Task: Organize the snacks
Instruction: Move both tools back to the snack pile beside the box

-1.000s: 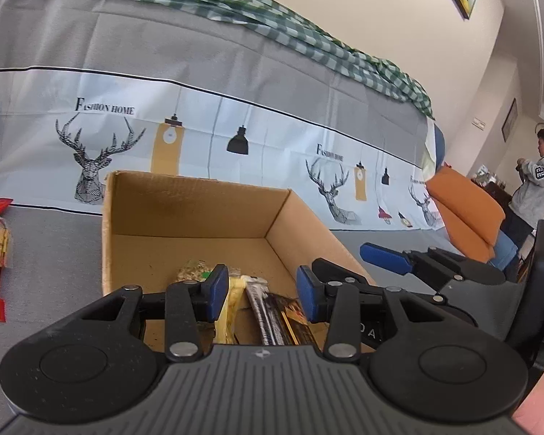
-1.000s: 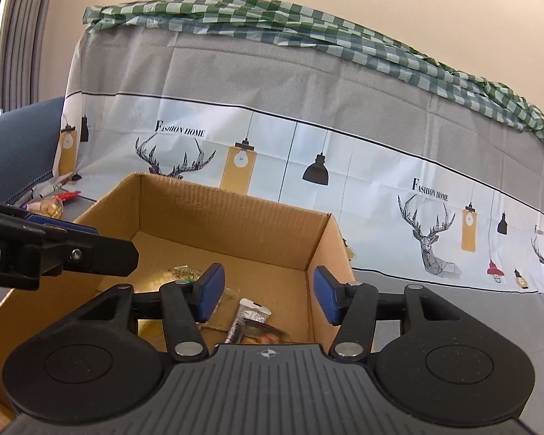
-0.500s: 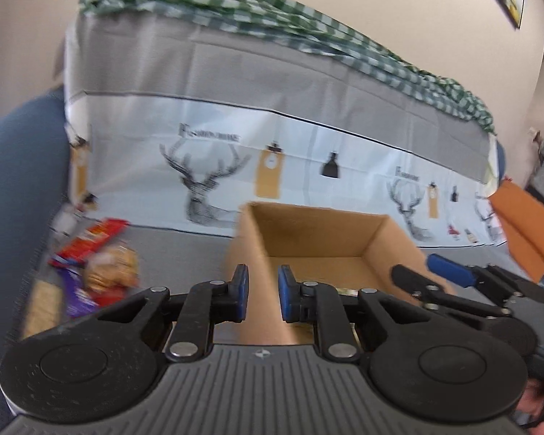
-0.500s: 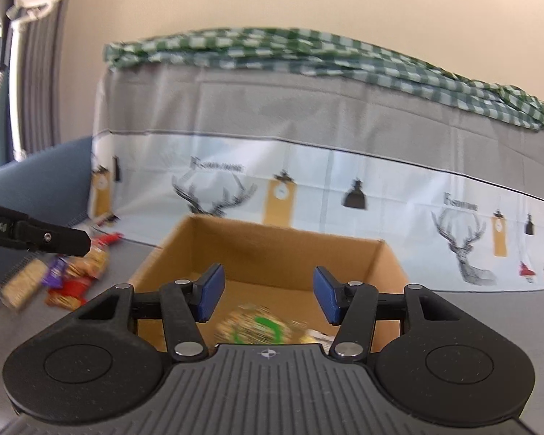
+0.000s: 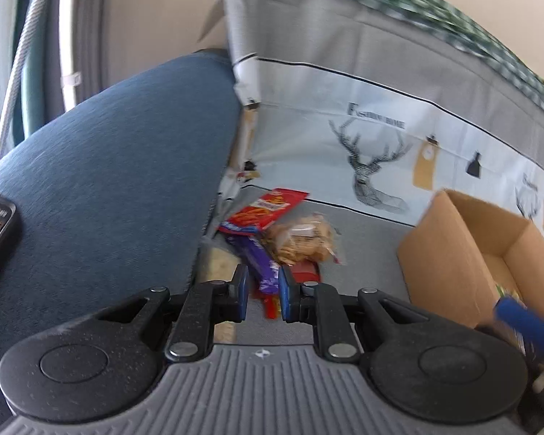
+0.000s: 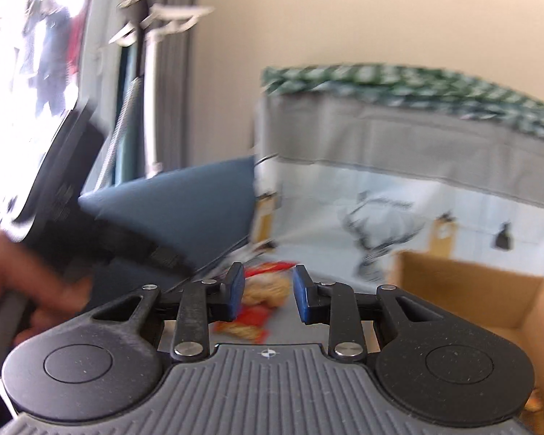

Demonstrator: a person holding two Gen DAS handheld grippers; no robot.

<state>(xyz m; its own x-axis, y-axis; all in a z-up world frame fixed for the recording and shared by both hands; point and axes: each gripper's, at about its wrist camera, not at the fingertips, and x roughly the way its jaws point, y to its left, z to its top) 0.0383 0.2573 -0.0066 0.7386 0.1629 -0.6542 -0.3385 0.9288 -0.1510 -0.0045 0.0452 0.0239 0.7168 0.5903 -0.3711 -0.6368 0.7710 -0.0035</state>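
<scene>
Both tongs swung left off the cardboard box (image 5: 453, 250) toward the snack pile (image 5: 290, 232) by the blue armrest (image 5: 108, 166). Left tongs (image 5: 264, 291) narrowed, empty. Right tongs (image 6: 266, 295) just been closing, gripping nothing.

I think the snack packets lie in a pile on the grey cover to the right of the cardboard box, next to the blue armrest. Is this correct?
Not quite. In the left wrist view the snack packets lie to the left of the cardboard box, not to its right. The rest holds: they are piled on the grey cover, next to the blue armrest.
</scene>
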